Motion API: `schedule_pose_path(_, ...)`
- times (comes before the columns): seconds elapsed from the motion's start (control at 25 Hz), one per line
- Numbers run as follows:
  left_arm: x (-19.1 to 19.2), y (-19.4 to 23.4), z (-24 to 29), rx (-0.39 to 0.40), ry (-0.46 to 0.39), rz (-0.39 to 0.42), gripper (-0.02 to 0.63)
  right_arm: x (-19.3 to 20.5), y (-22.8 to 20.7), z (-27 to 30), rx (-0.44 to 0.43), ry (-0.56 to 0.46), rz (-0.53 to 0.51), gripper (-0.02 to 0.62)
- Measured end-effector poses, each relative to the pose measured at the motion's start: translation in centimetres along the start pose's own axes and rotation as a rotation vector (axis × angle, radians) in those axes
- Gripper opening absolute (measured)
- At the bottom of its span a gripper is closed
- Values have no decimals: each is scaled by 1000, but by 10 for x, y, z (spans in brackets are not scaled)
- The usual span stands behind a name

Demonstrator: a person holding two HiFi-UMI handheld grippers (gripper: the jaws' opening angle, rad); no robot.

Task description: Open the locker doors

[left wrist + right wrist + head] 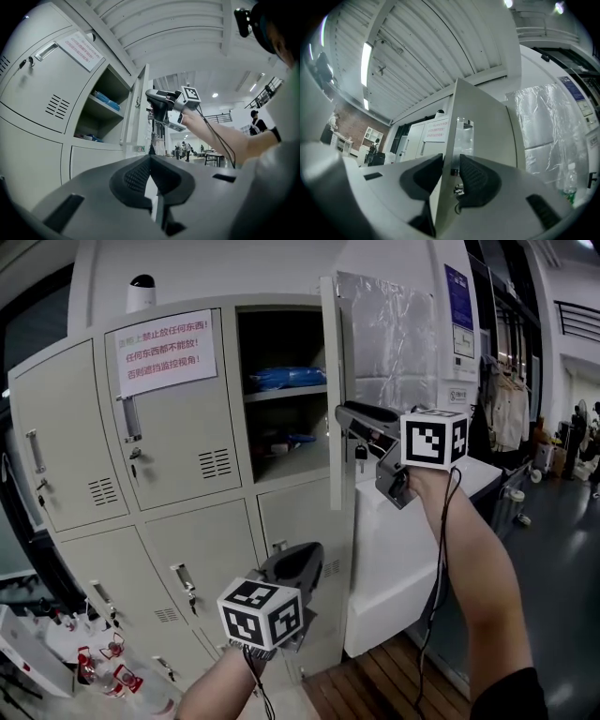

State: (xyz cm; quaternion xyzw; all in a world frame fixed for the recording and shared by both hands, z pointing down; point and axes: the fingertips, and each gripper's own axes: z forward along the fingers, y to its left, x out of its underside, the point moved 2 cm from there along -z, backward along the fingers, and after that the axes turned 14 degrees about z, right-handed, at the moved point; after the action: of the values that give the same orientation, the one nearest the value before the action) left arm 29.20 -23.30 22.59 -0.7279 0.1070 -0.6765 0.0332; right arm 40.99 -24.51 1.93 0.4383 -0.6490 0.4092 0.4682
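Now | left tool closed, empty | right tool grips 1 open locker door | 1 paper notice

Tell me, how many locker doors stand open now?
1. The top right door, swung out edge-on, its edge between the right gripper's jaws. The other doors in view are shut; more may be hidden.

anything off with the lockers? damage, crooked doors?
Nothing damaged or askew. Only the upper right door stands open, its edge gripped by the right gripper; other doors look shut, one bearing a taped paper notice.
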Motion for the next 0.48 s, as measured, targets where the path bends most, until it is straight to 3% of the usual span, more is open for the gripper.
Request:
schedule_pose_path(0.28, 1, -18, 16, 29, 11, 2, 2, -4, -10, -24, 38, -31, 12, 110)
schedule_pose_path(0.48, -1, -30, 27, 46, 9, 3, 2, 1, -14, -33, 126, -47, -33, 134)
